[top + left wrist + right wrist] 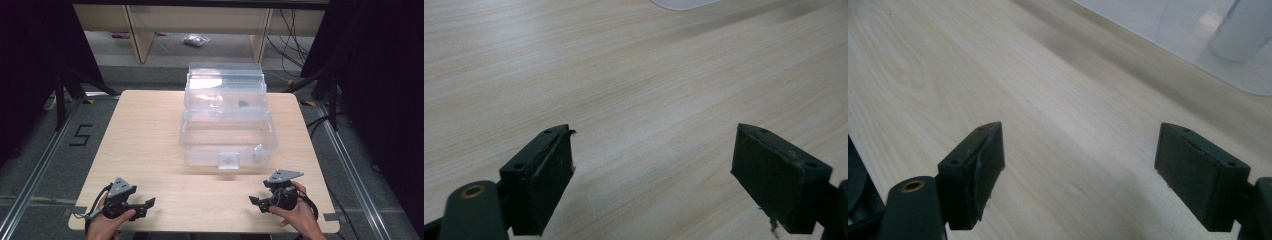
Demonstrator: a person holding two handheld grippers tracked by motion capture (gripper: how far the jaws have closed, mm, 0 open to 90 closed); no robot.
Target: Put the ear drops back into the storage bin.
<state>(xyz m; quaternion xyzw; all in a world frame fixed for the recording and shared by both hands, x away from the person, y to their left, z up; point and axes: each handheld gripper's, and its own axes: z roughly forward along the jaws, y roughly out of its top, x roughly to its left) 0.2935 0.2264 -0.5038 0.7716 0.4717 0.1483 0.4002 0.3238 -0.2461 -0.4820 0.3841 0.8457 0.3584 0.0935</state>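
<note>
Holding our left claw (148,204) and right claw (253,201) low at the near desk (150,130) edge, jaws of both apart and empty, clear plastic box (227,142) open at desk centre, well beyond us

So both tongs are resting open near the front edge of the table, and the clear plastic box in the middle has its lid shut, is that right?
Not quite. The clear plastic box has its lid open, tipped up behind it, as the high view shows. The rest holds: the left tongs and right tongs are both open near the front edge of the table.
</note>
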